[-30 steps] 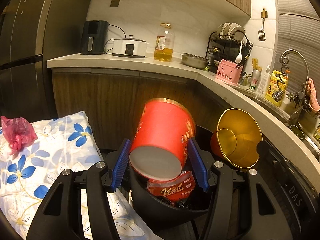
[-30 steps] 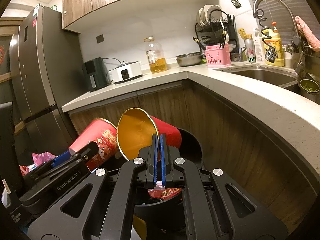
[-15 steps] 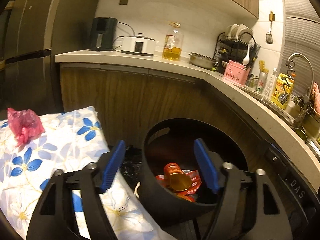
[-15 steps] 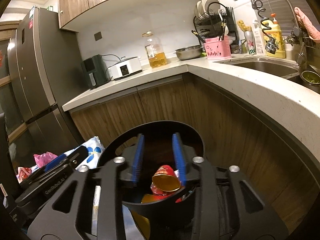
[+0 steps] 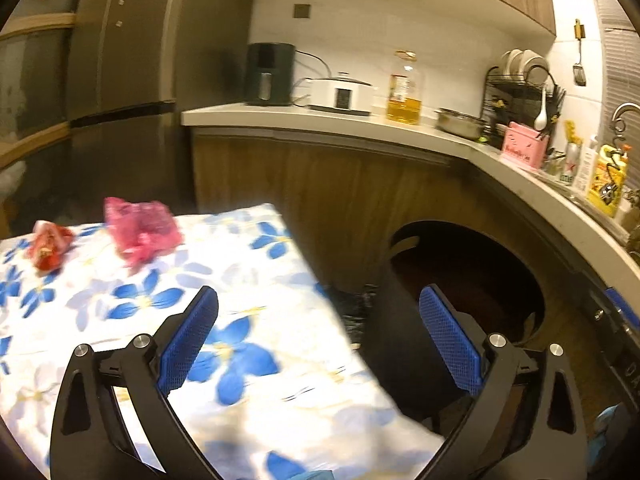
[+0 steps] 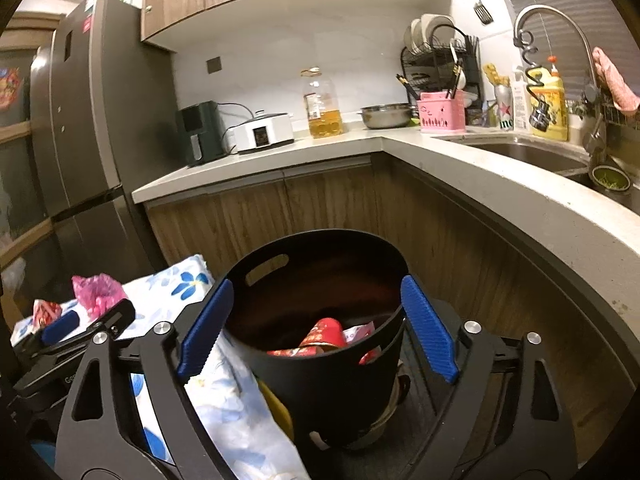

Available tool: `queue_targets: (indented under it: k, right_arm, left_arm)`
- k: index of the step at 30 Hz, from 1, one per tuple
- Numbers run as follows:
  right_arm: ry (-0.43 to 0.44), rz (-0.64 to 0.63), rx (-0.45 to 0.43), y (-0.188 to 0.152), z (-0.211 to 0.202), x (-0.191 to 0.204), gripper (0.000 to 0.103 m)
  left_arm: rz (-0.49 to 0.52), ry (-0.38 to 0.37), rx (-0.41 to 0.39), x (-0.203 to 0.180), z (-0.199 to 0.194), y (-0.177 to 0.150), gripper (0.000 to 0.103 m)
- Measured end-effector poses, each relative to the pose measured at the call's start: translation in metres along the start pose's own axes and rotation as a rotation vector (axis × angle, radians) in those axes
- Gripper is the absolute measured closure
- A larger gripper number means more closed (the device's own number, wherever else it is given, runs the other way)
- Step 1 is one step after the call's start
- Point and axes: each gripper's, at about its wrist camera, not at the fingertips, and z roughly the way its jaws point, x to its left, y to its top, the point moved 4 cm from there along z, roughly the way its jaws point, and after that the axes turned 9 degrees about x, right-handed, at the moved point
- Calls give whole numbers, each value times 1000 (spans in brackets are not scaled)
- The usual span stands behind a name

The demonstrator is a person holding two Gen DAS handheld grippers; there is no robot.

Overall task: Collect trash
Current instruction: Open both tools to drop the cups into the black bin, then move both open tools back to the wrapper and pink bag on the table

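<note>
A black trash bin (image 6: 320, 344) stands on the floor by the counter and holds a red paper cup (image 6: 324, 332) and red wrappers. It also shows in the left wrist view (image 5: 464, 280). A crumpled pink bag (image 5: 140, 230) and a red wrapper (image 5: 48, 246) lie on the flowered cloth (image 5: 240, 320). My left gripper (image 5: 320, 344) is open and empty over the cloth's edge next to the bin. My right gripper (image 6: 316, 328) is open and empty, its fingers either side of the bin.
A curved kitchen counter (image 6: 500, 184) wraps behind and right of the bin, with wooden cabinets (image 6: 320, 200) below. A fridge (image 6: 80, 140) stands at the left. The pink bag (image 6: 96, 288) and left gripper show at the left of the right wrist view.
Both grippers let go of their red cups, which dropped into the bin, and opened wide. The left gripper then swung left toward the flowered cloth.
</note>
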Motion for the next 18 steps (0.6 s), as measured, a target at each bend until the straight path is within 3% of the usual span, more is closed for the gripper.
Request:
queue_targets:
  k: [18]
  right_arm:
    - [104, -74, 3, -30, -29, 89, 17]
  left_arm:
    - [-99, 161, -30, 106, -56, -31, 6]
